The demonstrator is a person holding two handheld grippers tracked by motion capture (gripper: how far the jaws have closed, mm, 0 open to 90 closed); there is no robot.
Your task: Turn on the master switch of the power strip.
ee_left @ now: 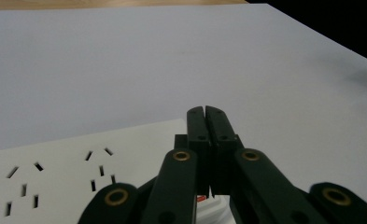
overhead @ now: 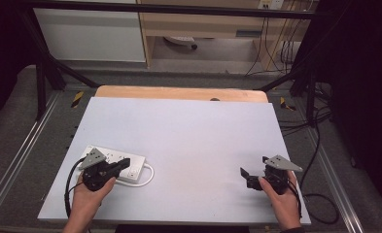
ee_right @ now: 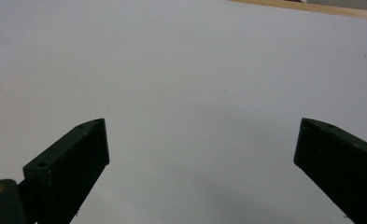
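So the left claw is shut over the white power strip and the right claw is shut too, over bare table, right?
Not quite. The right claw is open: the right gripper view shows its jaws wide apart over the bare table. The left claw is shut over the white power strip.

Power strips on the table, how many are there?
1. The white power strip lies at the table's near left, under the shut left gripper. The open right gripper holds nothing.
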